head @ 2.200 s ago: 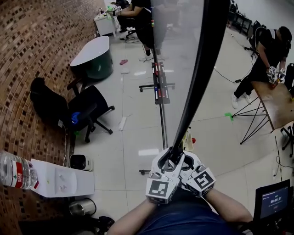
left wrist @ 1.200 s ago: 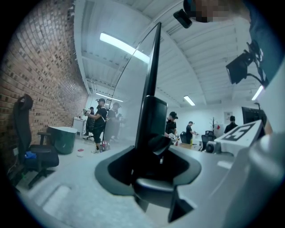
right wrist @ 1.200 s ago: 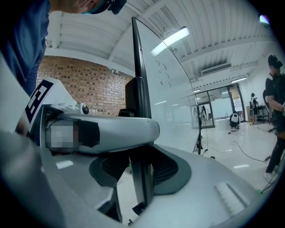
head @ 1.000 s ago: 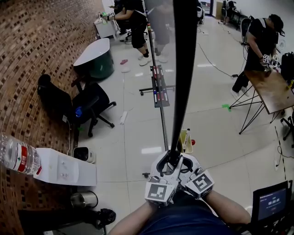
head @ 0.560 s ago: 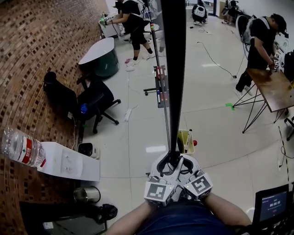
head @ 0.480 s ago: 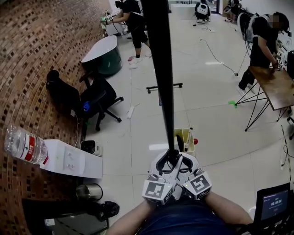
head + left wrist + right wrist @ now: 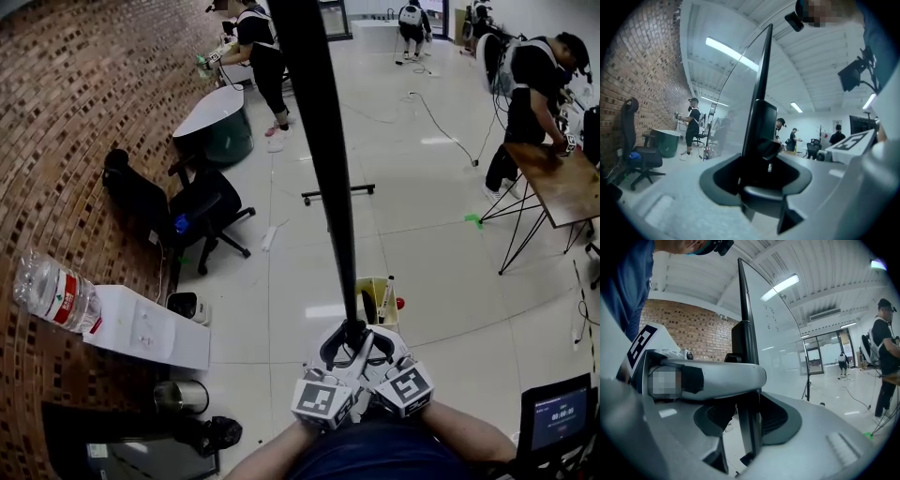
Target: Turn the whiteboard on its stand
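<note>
The whiteboard shows edge-on in the head view as a black frame bar (image 7: pixel 323 159) that runs from the top down to my hands. Both grippers are shut on its lower end, side by side: the left gripper (image 7: pixel 341 343) and the right gripper (image 7: pixel 368 343). In the left gripper view the black frame (image 7: pixel 758 117) stands upright between the jaws of the left gripper (image 7: pixel 764 157), with the glossy board face to its left. In the right gripper view the frame (image 7: pixel 744 348) passes through the right gripper (image 7: pixel 749 420), with the white board face (image 7: pixel 778 343) to its right.
A foot of the stand (image 7: pixel 337 193) lies on the shiny floor. A yellow bin (image 7: pixel 377 292) with markers sits just beyond my hands. At left are a black office chair (image 7: pixel 192 211), a white box (image 7: pixel 150 328) and a water bottle (image 7: pixel 54 291). At right, a person stands beside a wooden table (image 7: pixel 553 183).
The board's edge has swung: its top leaned right, then stood straight, and now leans left. Its glossy face and marker tray no longer show in the head view. Both grippers stay clamped.
</note>
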Motion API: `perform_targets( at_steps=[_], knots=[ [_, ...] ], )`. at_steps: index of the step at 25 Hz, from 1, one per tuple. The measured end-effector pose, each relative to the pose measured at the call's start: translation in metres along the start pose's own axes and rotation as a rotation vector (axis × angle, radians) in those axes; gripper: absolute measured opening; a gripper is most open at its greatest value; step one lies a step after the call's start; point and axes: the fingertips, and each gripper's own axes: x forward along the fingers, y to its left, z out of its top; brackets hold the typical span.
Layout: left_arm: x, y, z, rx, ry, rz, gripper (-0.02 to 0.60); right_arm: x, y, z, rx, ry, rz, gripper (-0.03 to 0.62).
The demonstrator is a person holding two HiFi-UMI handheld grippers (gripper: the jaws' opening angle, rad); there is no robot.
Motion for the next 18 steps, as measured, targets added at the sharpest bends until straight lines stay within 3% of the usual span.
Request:
perform_targets(
  at_steps=[11,18],
  knots=[
    [-0.027,-0.03,-0.008,-0.018,-0.033,-0.087,0.201,-0.033,0.02,-0.001,-0.042,0.0,-0.089,0.163],
    [-0.047,-0.041,-0.017,-0.002,-0.008,-0.053,0.199,-0.048,0.039,-0.008,-0.047,-0.01,-0.055,0.161]
  ],
)
